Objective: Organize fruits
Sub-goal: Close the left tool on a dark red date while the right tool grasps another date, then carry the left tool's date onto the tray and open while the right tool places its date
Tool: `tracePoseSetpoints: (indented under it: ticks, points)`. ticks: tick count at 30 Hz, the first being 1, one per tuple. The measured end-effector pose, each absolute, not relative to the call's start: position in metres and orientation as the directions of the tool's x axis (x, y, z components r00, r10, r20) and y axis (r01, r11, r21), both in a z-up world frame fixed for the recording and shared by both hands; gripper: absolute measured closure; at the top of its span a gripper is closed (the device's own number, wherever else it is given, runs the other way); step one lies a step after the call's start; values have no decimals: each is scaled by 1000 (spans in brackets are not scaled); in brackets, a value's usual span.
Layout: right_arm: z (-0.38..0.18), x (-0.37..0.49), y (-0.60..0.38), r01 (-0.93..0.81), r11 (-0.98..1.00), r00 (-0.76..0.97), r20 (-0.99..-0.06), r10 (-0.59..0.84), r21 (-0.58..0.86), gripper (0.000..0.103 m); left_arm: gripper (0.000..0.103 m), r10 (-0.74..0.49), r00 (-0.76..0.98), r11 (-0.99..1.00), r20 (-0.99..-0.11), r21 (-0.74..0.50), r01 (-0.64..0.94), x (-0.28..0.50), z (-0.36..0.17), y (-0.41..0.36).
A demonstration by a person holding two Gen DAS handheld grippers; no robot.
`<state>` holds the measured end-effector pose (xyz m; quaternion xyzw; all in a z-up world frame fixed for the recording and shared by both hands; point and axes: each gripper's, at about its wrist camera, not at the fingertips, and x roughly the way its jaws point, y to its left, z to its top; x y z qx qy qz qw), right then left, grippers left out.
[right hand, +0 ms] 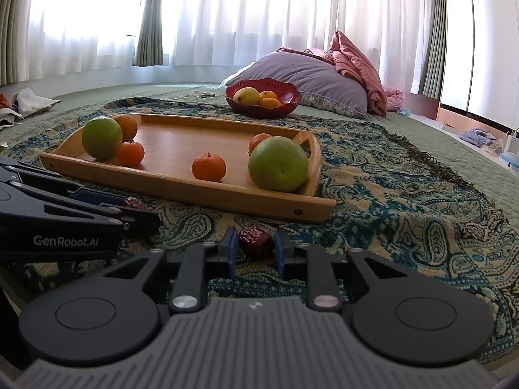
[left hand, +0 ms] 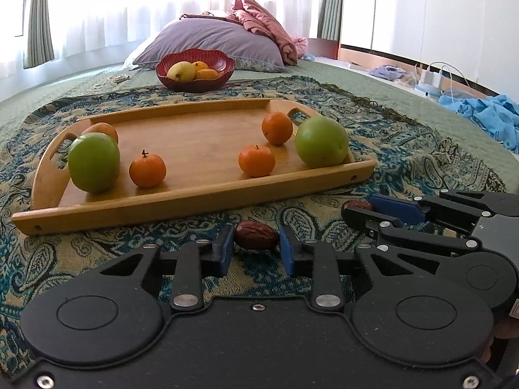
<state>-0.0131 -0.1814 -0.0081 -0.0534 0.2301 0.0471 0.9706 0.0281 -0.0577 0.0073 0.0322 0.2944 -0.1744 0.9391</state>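
From the left wrist camera, the left gripper (left hand: 257,246) fills the bottom of the frame, its blue pads (left hand: 223,246) closed on a wrinkled red date (left hand: 256,235) that lies on the paisley blanket (left hand: 405,162) at lower centre. At the right edge the right gripper (left hand: 358,209) reaches in, pinching a second date (left hand: 356,205) of which only the tip shows. Across the middle of the frame lies a wooden tray (left hand: 194,201). On it, a green apple (left hand: 93,162) stands at the left with a tangerine (left hand: 147,170) just beside it and another orange fruit partly hidden behind the apple. Two more tangerines sit right of centre, and a second green apple (left hand: 321,141) stands at the tray's right end. Above the tray, a red bowl (left hand: 223,64) holds yellow and orange fruit, with a purple pillow (left hand: 211,40) behind it.

From the right wrist camera, the right gripper (right hand: 253,248) occupies the bottom of the frame, its jaws clamped on its date (right hand: 256,239) on the blanket (right hand: 405,194). At the left edge the left gripper (right hand: 142,209) appears side-on, with its own date (right hand: 136,203) poking out between the fingers. The tray (right hand: 194,191) runs across the middle, with one apple (right hand: 102,136) at its upper left end and the other (right hand: 278,164) at its right end. The red bowl (right hand: 285,97) sits above centre, in front of the pillow (right hand: 308,71).
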Motion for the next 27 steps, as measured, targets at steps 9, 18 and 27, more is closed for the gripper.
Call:
tracePoseSetpoints:
  ticks: [9,18,27]
  points:
    - [-1,-15,-181,-112,991,898,-435,70,-73,75,74,-300,785,942,-542,-38,334,25,16,-55]
    - [12,-11,-179,-113,992,912,-403,78,-64,75,74,-272,813,955,-515,-40,294,33,32,-43]
    - [25,-3,-171,-122,991,923,-374,91,-59,75,74,-235,828,965,-509,-22,261,43,40,-37]
